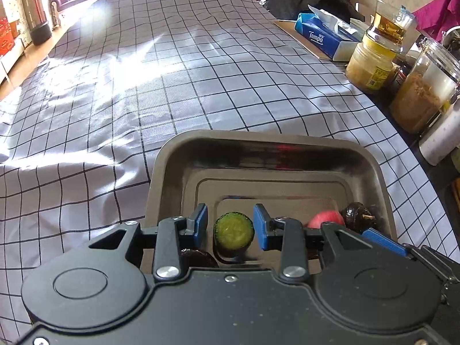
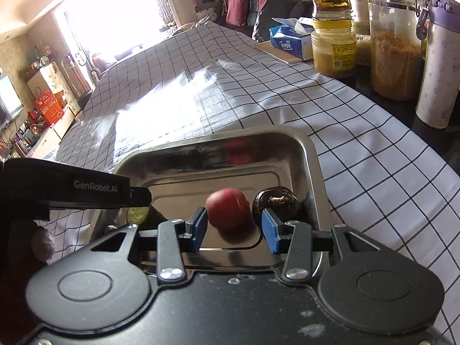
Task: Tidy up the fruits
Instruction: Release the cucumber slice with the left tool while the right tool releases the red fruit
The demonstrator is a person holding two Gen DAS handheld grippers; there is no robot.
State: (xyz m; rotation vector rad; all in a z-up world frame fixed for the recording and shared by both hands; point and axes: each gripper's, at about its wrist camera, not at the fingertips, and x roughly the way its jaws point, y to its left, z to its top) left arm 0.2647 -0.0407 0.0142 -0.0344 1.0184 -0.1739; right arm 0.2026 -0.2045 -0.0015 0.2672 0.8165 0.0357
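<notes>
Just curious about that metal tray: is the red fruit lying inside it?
Yes, the red fruit rests on the floor of the metal tray, beside a dark brown fruit.

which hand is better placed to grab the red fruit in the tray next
Right. The right tool points straight at the red fruit, which sits just ahead of its open pads. The left tool is lined up on the green cucumber piece instead.

left tool (image 1: 230,225) | pads clear of green fruit (image 1: 233,231) | in metal tray (image 1: 169,155)
</notes>
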